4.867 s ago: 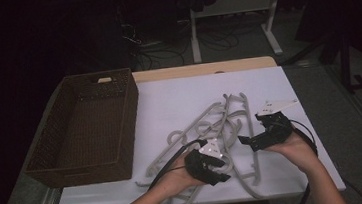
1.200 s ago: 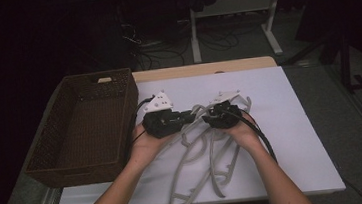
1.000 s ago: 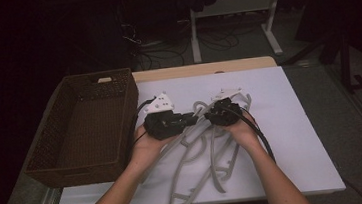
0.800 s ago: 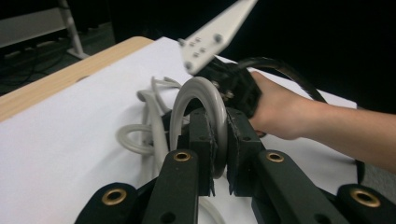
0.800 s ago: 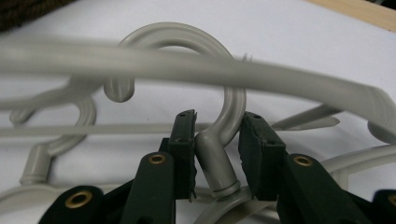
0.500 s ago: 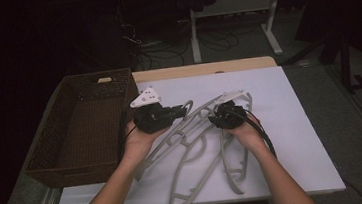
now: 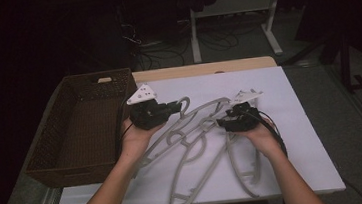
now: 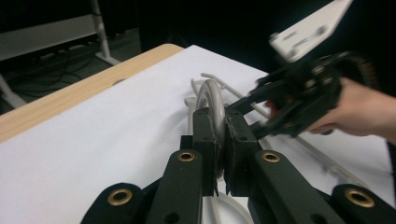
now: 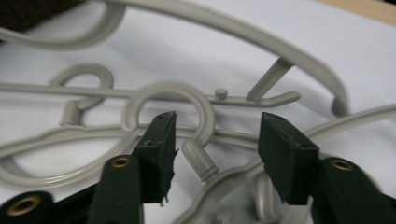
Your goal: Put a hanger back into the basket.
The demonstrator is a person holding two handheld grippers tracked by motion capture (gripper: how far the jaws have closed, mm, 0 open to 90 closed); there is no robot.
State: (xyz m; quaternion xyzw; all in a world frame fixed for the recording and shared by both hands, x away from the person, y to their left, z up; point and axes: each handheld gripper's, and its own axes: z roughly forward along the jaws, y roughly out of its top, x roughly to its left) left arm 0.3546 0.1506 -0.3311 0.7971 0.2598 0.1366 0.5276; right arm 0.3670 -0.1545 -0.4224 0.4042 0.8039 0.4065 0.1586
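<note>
Several grey plastic hangers (image 7: 200, 140) lie tangled on the white table cover (image 7: 299, 151). My left gripper (image 7: 174, 105) is lifted a little over the table's left part and shut on the hook (image 8: 211, 93) of one hanger; that hook (image 7: 185, 101) curls out past its fingertips. In the left gripper view my left gripper (image 8: 220, 116) has its pads tight on the grey hook. My right gripper (image 7: 222, 123) sits low over the pile. Its jaws have just been opening: in its own view my right gripper (image 9: 215, 135) stands open, with a hook's end (image 9: 200, 163) loose between the jaws.
A dark wicker basket (image 7: 49, 160) stands on the table's left side, close to my left hand. The table's wooden far edge (image 7: 206, 68) shows beyond the white cover. Desk legs (image 7: 274, 22) and cables are on the floor behind.
My two hands have drawn apart. The left went left and slightly up with the hanger's hook in it. The right slid right and toward the person, and the pile spread out between them.
</note>
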